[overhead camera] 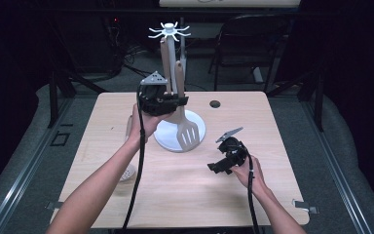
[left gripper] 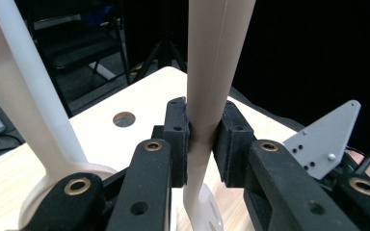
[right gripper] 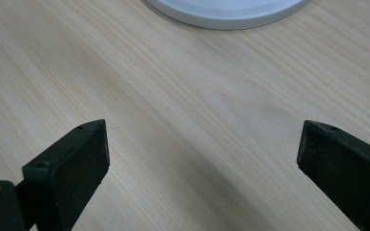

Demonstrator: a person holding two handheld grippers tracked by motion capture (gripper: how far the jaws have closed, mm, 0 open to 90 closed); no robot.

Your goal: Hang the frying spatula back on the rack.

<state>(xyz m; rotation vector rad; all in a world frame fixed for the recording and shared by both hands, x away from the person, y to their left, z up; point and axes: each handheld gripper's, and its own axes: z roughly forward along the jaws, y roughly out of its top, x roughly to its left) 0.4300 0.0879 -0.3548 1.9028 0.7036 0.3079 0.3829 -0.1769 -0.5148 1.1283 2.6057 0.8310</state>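
A beige slotted spatula (overhead camera: pixel 188 132) stands upright against the white utensil stand (overhead camera: pixel 169 33), its head over the stand's round base (overhead camera: pixel 165 136). My left gripper (overhead camera: pixel 174 103) is shut on the spatula's handle (left gripper: pixel 211 72), and the black pads (left gripper: pixel 178 139) press it from both sides in the left gripper view (left gripper: pixel 202 132). The slotted head (left gripper: pixel 203 214) hangs below the jaws. A second beige utensil (overhead camera: pixel 165 56) hangs from the stand's hooks. My right gripper (overhead camera: pixel 217 167) hovers low over the table at the right, open (right gripper: pixel 202 159), with bare wood between its jaws.
A perforated spoon (overhead camera: pixel 126 174) lies on the wooden table (overhead camera: pixel 185 195) at the left, partly under my left forearm. A round hole (overhead camera: pixel 215 104) sits in the table behind the stand. The stand's base rim (right gripper: pixel 226 14) lies just ahead of the right gripper. Chairs stand beyond the table.
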